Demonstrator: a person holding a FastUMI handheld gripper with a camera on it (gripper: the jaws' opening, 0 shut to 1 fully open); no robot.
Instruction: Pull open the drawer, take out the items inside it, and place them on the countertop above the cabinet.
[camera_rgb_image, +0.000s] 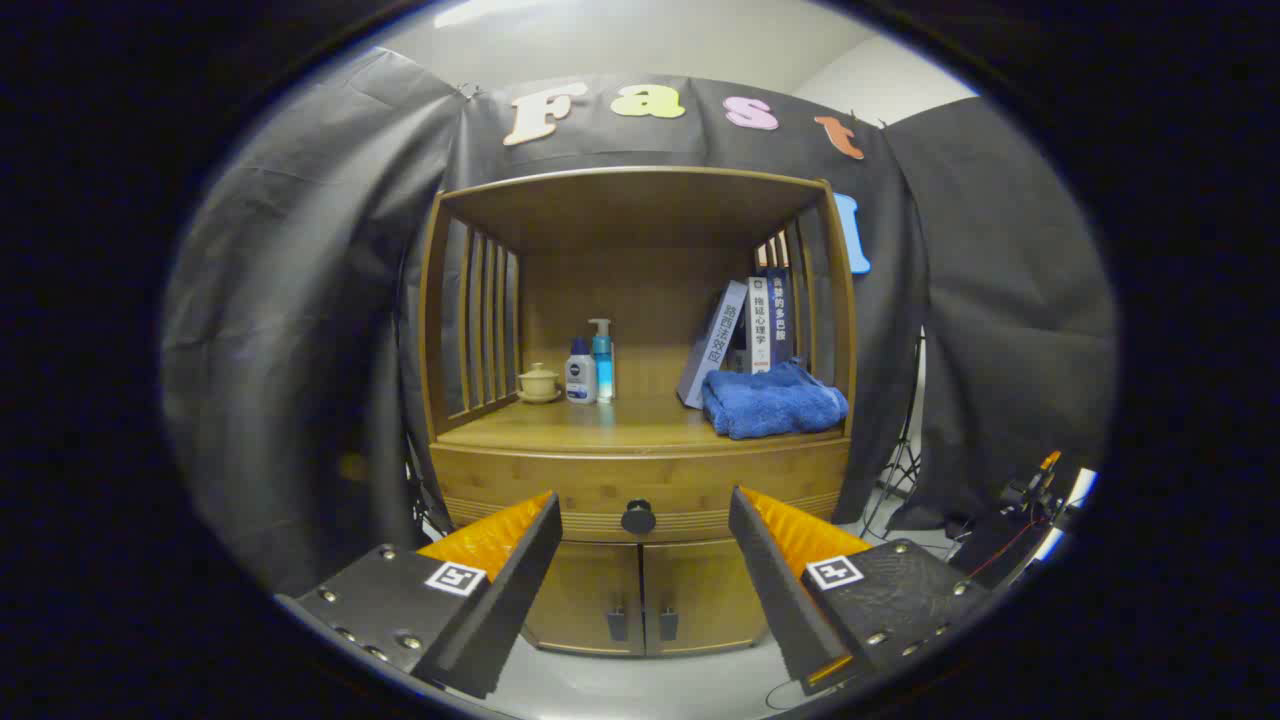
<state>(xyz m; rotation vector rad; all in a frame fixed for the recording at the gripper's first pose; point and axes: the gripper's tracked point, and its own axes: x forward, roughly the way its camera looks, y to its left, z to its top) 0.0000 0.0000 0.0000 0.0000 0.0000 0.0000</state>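
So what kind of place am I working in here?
Likely a staged recording booth, not a real home: black cloth hangs behind a wooden cabinet, and a stand's legs show beside it. The drawer knob sits just ahead, between the open fingers of the gripper.

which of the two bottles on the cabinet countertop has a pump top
The taller blue clear plastic bottle has the white pump; the shorter white bottle left of it, with a dark blue cap, has none.

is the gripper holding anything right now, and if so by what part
Nothing is held. The gripper is open with bare space between its fingers, short of the closed wooden drawer's round black knob.
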